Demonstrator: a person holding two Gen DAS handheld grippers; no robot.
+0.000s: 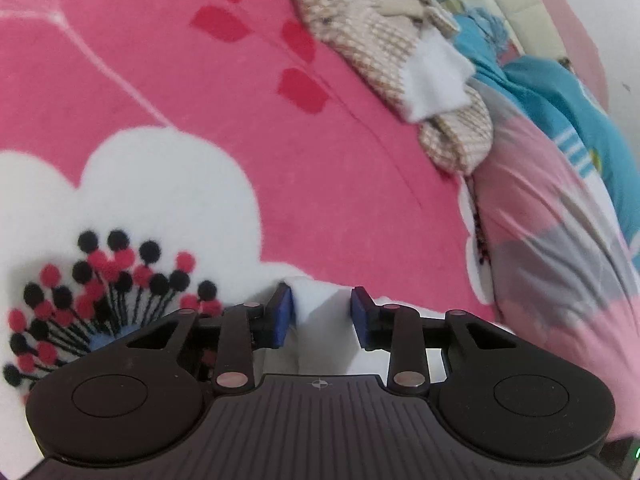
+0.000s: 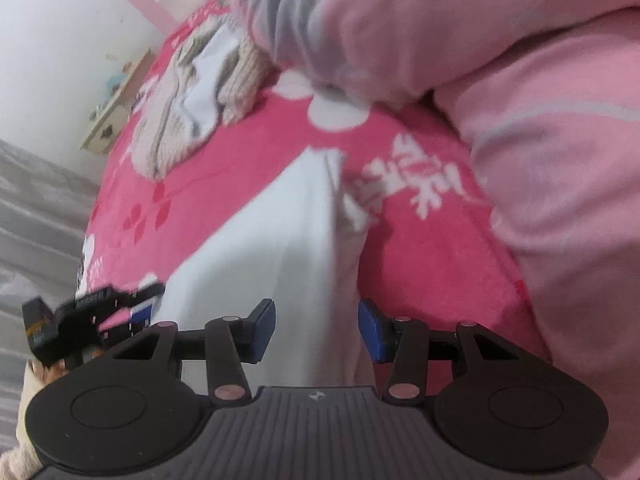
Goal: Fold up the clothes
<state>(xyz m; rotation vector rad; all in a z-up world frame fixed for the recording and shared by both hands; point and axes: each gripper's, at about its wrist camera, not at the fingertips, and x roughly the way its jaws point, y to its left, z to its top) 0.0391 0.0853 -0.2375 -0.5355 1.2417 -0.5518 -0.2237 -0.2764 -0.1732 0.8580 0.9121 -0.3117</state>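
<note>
White garment (image 2: 256, 248) spread on pink floral blanket (image 1: 280, 160). Left gripper (image 1: 322, 312) parted around its fold; right gripper (image 2: 316, 330) parted above it.

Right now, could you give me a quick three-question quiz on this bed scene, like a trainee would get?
1. True or false: the left tongs have white cloth between their blue pads.
2. Which lies on the pink blanket at the far side? A) a beige knitted sweater B) a black boot C) a green towel
3. Fill in: the big flower printed on the blanket near the left tongs is ____.

Key: 1 true; 2 A; 3 white. The right tongs stand open over the same white cloth.
</note>
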